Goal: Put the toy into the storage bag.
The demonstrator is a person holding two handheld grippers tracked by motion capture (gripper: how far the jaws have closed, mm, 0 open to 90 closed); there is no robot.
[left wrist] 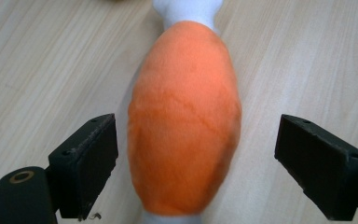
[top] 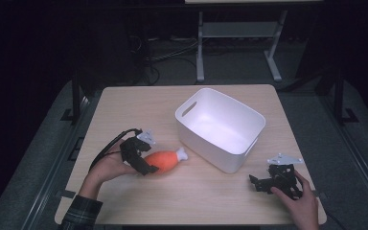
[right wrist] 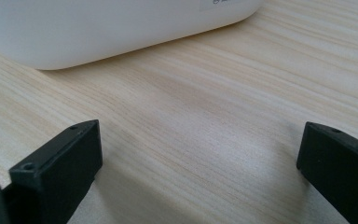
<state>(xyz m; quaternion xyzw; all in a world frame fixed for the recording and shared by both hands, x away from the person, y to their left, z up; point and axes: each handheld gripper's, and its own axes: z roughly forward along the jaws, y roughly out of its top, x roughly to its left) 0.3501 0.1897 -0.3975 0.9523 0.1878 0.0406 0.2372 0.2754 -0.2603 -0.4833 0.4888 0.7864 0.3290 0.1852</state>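
One soft toy (top: 165, 160), shaped like a drumstick with an orange fuzzy body and a white bone end, lies on the wooden worktop (top: 139, 108) at the centre-left of the high view, just left of a white bin (top: 219, 127). The left hand-held gripper (top: 140, 158) has its jaws spread around the orange body, not touching it. The right hand-held gripper (top: 264, 182), at the lower right, is spread too.

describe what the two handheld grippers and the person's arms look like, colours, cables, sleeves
Both are black two-jaw tools with blocky rectangular jaws. The left gripper carries a grey three-cornered plate on top and trails a looping black cable. The right gripper has the same grey plate. The left forearm wears a dark plaid sleeve.
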